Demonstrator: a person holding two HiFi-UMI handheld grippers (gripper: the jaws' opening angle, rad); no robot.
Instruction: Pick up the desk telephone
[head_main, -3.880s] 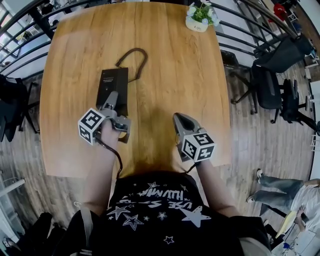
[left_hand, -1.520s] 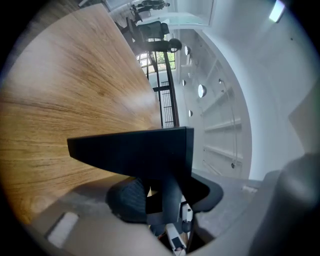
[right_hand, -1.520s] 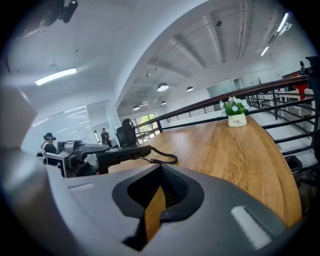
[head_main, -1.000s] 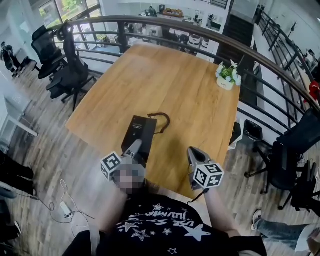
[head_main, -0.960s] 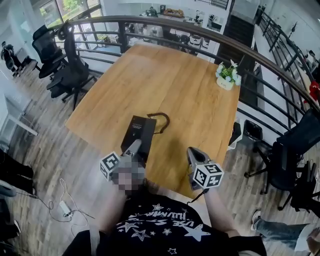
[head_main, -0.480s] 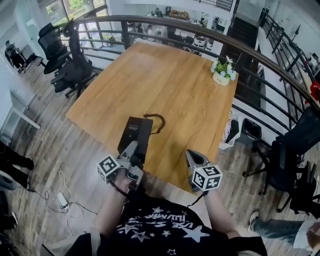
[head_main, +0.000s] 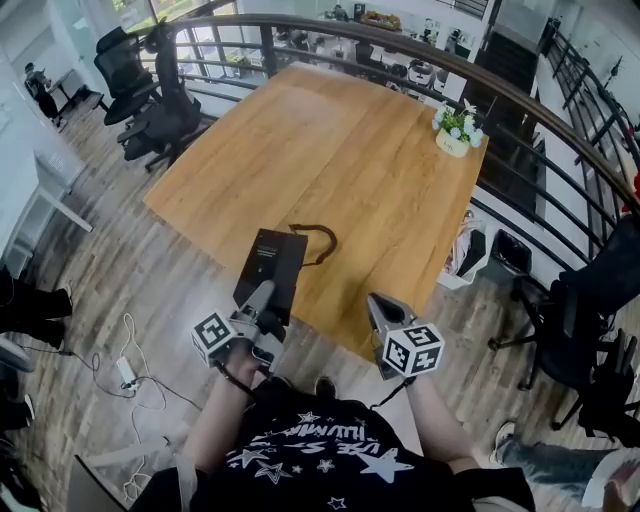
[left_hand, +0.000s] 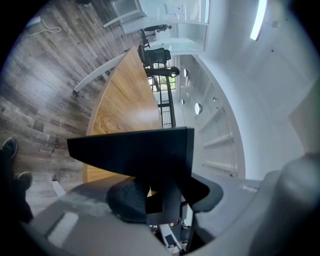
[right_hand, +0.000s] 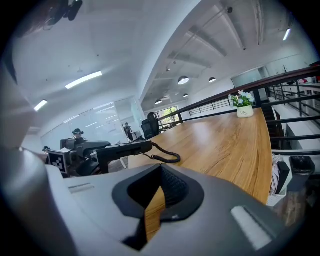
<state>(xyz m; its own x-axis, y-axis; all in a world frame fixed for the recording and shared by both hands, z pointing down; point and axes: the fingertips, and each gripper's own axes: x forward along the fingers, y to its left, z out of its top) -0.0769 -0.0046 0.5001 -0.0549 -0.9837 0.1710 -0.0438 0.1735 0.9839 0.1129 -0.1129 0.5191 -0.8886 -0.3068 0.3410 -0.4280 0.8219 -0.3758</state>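
Fingers (left_hand: 65, 225) of the left gripper (head_main: 264, 292) are clenched on the desk telephone (head_main: 272, 262), a flat black slab. In the left gripper view it fills the gap between them, with its underside facing the camera. From the head view the telephone lies lengthwise away from the person at the near edge of the wooden desk (head_main: 370, 170). Its near end sticks out past that edge over the plank floor (head_main: 130, 300), and its far end is over the wood. The right gripper view shows it from the side, seemingly held just clear of the desk top. Its black coiled cord (head_main: 315, 238) trails from the far end and loops on the desk surface.

Further right, the right gripper (head_main: 380, 308) hangs just off the same desk edge, well apart from the telephone. Its fingers (right_hand: 100, 200) are drawn together on nothing, and only a thin slit of desk wood shows between them.

At the desk's far right corner stands a small white pot of flowers (head_main: 455, 128). A dark curved railing (head_main: 520, 100) runs behind the desk, and black office chairs (head_main: 165, 105) stand off its left side.
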